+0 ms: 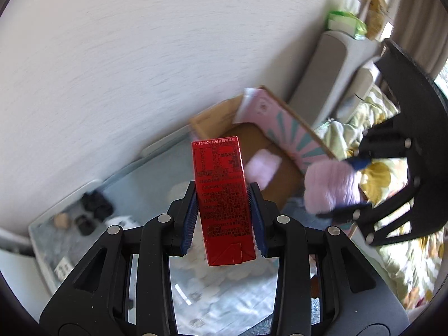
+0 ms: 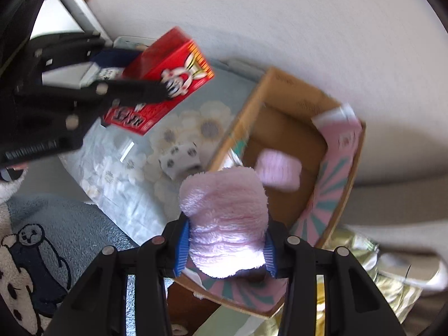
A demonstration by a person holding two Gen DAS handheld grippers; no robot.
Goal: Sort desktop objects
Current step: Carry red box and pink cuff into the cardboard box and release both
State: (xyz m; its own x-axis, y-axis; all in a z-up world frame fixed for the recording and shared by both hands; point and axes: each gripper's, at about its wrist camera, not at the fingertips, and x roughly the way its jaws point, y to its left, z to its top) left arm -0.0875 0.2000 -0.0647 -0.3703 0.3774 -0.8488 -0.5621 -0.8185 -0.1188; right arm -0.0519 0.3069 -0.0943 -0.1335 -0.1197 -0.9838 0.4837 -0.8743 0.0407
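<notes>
My left gripper (image 1: 222, 218) is shut on a red drink carton (image 1: 222, 198) and holds it in the air above the table; the carton also shows in the right wrist view (image 2: 165, 81), with a white rabbit printed on it. My right gripper (image 2: 225, 247) is shut on a fluffy pink cloth (image 2: 226, 221) at the near rim of an open cardboard box (image 2: 282, 89). A second pink cloth (image 2: 278, 169) lies inside the box. In the left wrist view the right gripper (image 1: 352, 184) holds the pink cloth (image 1: 330, 187) beside the box (image 1: 212, 117).
A white die-like cube (image 2: 180, 159) rests on the flower-patterned table cover (image 2: 123, 173). A clear tray (image 1: 50, 232) with small dark items sits at the left by the wall. A floral bedspread (image 1: 397, 240) lies to the right. A blue penguin blanket (image 2: 42, 240) lies at lower left.
</notes>
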